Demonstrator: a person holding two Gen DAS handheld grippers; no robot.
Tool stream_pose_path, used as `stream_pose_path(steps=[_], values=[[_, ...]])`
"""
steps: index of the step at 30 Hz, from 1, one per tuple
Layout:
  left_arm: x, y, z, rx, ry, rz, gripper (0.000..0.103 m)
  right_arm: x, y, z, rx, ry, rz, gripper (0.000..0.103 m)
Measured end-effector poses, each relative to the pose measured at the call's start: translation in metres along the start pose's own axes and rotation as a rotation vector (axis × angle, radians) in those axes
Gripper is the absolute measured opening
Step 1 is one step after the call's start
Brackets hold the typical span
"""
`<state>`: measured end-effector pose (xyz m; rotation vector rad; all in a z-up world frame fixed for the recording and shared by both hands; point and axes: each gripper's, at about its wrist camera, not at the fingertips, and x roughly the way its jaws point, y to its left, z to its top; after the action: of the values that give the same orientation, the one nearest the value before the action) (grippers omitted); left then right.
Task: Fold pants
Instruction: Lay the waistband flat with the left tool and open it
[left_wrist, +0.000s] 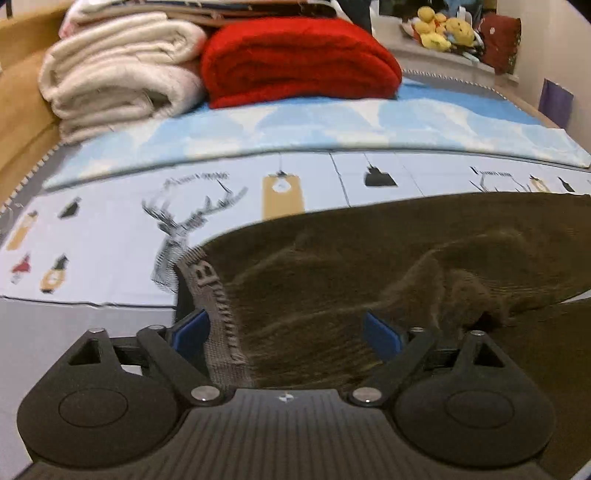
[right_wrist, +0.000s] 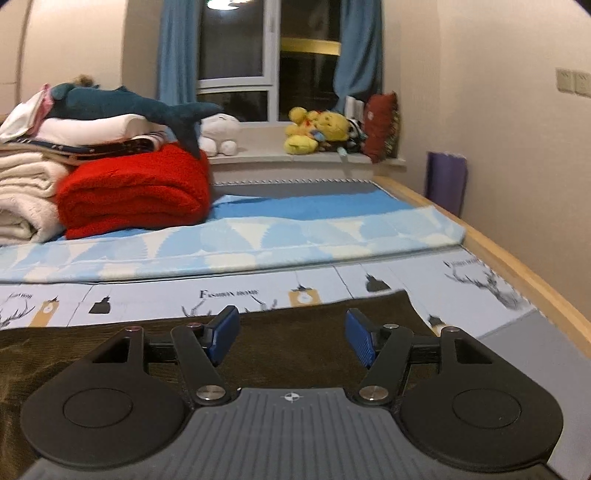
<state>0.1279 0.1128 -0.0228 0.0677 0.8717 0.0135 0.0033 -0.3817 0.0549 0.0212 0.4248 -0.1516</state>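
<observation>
Pants: dark olive-brown corduroy pants (left_wrist: 388, 258) lie spread on the bed sheet (left_wrist: 110, 236); the cloth is rumpled into ridges in the left wrist view and lies flat in the right wrist view (right_wrist: 295, 332).
Waistband: a grey lettered band (left_wrist: 218, 314) marks the pants' left edge, running between the left tool's fingers.
Left gripper: the left gripper (left_wrist: 286, 332) hovers low over the waistband end, its blue pads (left_wrist: 194, 328) spread wide, pinching nothing.
Right gripper: the right gripper (right_wrist: 291, 334) sits over the far flat end of the pants, its fingers spread apart, nothing between them.
Bed sheet: pale blue, printed with deer and tags; a light blue blanket (right_wrist: 258, 240) lies across it beyond the pants.
Far end of bed: a folded red blanket (right_wrist: 136, 188) lies beside a cream blanket (left_wrist: 118, 77).
Windowsill: yellow plush toys (right_wrist: 317, 129) sit below the window (right_wrist: 269, 59).
</observation>
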Motion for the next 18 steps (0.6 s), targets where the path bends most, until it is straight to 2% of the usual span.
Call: stream_pose_path(steps=[1, 7, 13, 14, 16, 18], values=[[0.002, -0.002, 0.002, -0.006, 0.007, -0.006, 0.103, 0.001, 0.003, 0.001, -0.012, -0.005, 0.008, 0.066], [0.000, -0.016, 0.015, -0.031, -0.033, -0.054, 0.102, 0.008, 0.019, 0.009, -0.034, -0.005, 0.031, 0.066], [0.008, -0.026, 0.019, 0.015, -0.051, -0.057, 0.102, 0.015, 0.026, 0.014, -0.001, 0.020, 0.027, 0.065], [0.012, -0.026, 0.020, 0.025, -0.037, -0.040, 0.099, 0.015, 0.028, 0.013, 0.002, 0.020, 0.027, 0.065], [0.018, -0.024, 0.022, 0.033, -0.041, -0.013, 0.085, 0.016, 0.030, 0.013, -0.004, 0.020, 0.035, 0.064], [0.024, -0.019, 0.025, 0.029, -0.038, 0.029, 0.057, 0.017, 0.034, 0.012, -0.024, 0.023, 0.045, 0.064]])
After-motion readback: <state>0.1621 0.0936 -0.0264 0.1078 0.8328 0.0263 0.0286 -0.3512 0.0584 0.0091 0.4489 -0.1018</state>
